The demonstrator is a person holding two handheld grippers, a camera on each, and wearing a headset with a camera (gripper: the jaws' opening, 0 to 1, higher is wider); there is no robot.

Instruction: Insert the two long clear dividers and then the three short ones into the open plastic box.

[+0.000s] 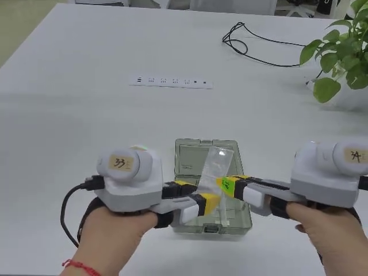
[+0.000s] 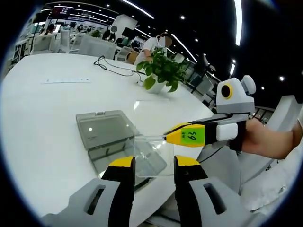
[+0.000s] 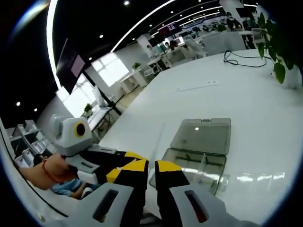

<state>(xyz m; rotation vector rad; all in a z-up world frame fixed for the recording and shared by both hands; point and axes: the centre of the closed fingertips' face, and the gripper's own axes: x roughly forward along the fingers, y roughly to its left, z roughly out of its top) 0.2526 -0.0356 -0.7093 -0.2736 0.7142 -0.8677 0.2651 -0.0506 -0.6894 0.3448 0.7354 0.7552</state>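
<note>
An open clear greenish plastic box (image 1: 238, 215) lies on the white table (image 1: 69, 115), its lid folded flat on the far side of the base. Directly above the box, a clear plastic divider sheet (image 1: 217, 164) stands tilted in the air, held between the two grippers. It is not yet seated in the base.

The right gripper (image 3: 152, 169), grey with yellow-tipped jaws, reaches over the box from its right side. In the right gripper view its jaws stand nearly together, closed on the divider, which shows edge-on as a thin line rising from the narrow gap. In the left gripper view its yellow tip with a green label pinches the sheet's right edge above the box.

The left gripper (image 2: 152, 163) comes over the box from its left side. Its jaws stand well apart with the divider's lower end in the gap between them. Whether they press on the sheet's side edges I cannot tell.

A hand grips each tool on the near side of the box — the left hand (image 1: 109, 230) with a red cord at the wrist.

Beyond the box lies a white power strip (image 1: 171, 81); farther behind it a looped black cable (image 1: 247, 45), and behind and to the right of the box a green leafy plant (image 1: 339, 57).
</note>
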